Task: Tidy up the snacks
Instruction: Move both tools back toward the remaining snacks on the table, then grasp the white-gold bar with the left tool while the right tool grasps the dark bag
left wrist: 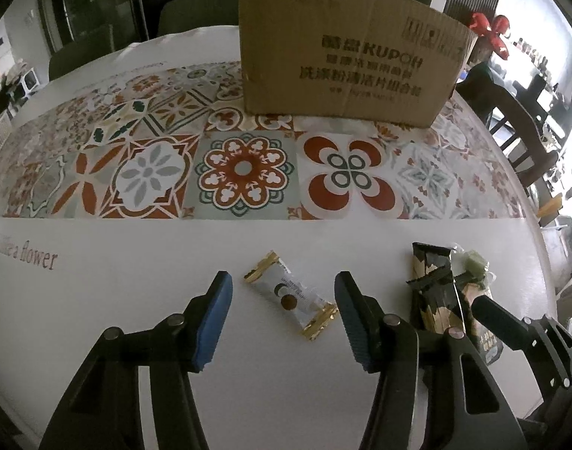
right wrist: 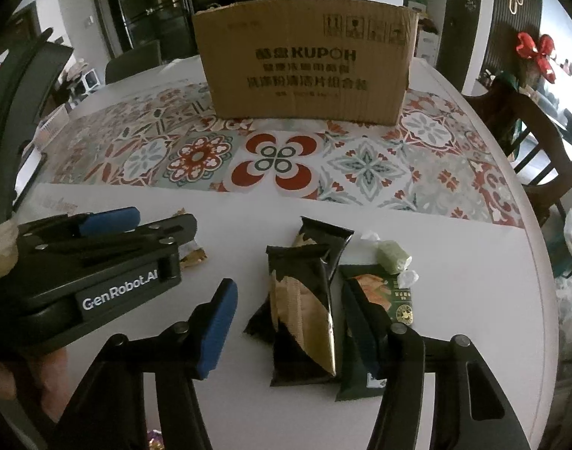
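— Snacks first: where do they lie?

— On the white part of the round table (left wrist: 98,337), near its front edge. One small clear-wrapped sweet with gold ends (left wrist: 291,300) lies alone, slantwise, between the fingers of the left gripper (left wrist: 284,322). To its right is a cluster: two black-and-gold packets (right wrist: 304,300) overlapping, a dark green packet (right wrist: 383,300) touching them on the right, and a pale green wrapped candy (right wrist: 392,258) just behind that.

— And the grippers?

— Both stand apart, holding nothing. The left one's blue pads (left wrist: 214,318) flank the sweet without touching it. The right gripper (right wrist: 286,326) straddles the front black packet; its right finger sits over the green packet's edge, so I cannot tell if it touches.

— Where should the snacks go?

— Likely into the cardboard box (right wrist: 304,67), standing well behind them on the patterned runner (right wrist: 368,168).

— How to do the pick well?

— For the left, I would turn the wrist so the pads meet the sweet's long sides, since it lies askew, then press down to the tabletop before closing. For the right, the risk is catching two packets at once; aim for the upper one only, and keep the right finger clear of the green packet.
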A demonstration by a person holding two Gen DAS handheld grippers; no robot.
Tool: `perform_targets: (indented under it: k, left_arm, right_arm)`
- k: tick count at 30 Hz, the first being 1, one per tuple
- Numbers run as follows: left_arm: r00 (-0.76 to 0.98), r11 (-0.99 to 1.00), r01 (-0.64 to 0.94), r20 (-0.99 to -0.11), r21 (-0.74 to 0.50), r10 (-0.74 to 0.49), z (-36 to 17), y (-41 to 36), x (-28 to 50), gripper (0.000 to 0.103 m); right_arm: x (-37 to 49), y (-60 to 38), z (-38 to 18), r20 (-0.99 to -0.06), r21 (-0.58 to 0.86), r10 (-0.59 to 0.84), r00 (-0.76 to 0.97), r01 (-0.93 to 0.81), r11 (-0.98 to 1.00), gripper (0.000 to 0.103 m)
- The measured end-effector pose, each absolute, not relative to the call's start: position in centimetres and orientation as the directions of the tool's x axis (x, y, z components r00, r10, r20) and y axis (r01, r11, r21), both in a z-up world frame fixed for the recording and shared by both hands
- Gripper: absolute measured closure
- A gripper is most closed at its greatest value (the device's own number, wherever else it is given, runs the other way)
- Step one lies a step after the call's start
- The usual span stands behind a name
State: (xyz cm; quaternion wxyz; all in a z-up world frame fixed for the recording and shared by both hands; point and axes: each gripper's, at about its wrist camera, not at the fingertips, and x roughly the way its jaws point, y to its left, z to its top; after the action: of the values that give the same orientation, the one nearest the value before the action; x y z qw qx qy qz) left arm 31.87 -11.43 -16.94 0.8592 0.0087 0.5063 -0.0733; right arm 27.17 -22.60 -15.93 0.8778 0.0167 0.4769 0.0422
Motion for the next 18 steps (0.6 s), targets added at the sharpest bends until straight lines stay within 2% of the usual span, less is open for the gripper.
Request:
perform_targets:
  k: [4,6,10,11,12,13,15,16,18]
  left_arm:
    - [0.472,0.991,0.127,-0.876,-0.047,-0.101,-17.4,-11.6,32.0,0.050]
    - [0.464,0.991,0.124,-0.881,-0.044,-0.097,-17.7,-11.7,32.1,0.053]
    - [0.445,0.991,0.128,-0.890,-0.046,-0.099,-18.5,-11.8,32.3,0.058]
    - [0.443,0.991,0.128,-0.891,-0.045,-0.097,-18.6,-11.7,32.3,0.059]
    - [0.448,0.991,0.128,-0.889,-0.042,-0.096,-18.6,-11.8,32.2,0.060]
    - [0.448,0.991,0.129,-0.889,-0.042,-0.097,-18.6,-11.8,32.2,0.063]
    - [0.451,0.990,0.132,-0.887,-0.042,-0.097,-18.6,-11.7,32.2,0.068]
    - [0.454,0.990,0.133,-0.886,-0.038,-0.095,-18.6,-11.7,32.1,0.076]
    - [0.458,0.990,0.140,-0.884,-0.034,-0.095,-18.6,-11.6,32.1,0.078]
  right_arm:
    - [27.2,-23.0,-16.4,-0.843,0.076,0.088,0.531,-0.044,0.996,0.044]
    - [27.2,-23.1,-16.6,-0.845,0.075,0.085,0.527,-0.040,0.996,0.050]
    - [27.3,-23.2,-16.8,-0.847,0.078,0.086,0.525,-0.038,0.996,0.051]
    - [27.3,-23.2,-16.8,-0.846,0.076,0.084,0.526,-0.038,0.996,0.053]
    - [27.3,-23.2,-16.8,-0.847,0.076,0.086,0.524,-0.040,0.996,0.060]
    - [27.4,-23.2,-16.9,-0.851,0.080,0.092,0.518,-0.045,0.996,0.064]
    - [27.4,-23.3,-17.0,-0.851,0.082,0.093,0.516,-0.044,0.996,0.066]
    - [27.4,-23.4,-17.0,-0.851,0.084,0.093,0.517,-0.043,0.996,0.067]
    - [27.4,-23.4,-16.9,-0.849,0.086,0.096,0.520,-0.044,0.995,0.069]
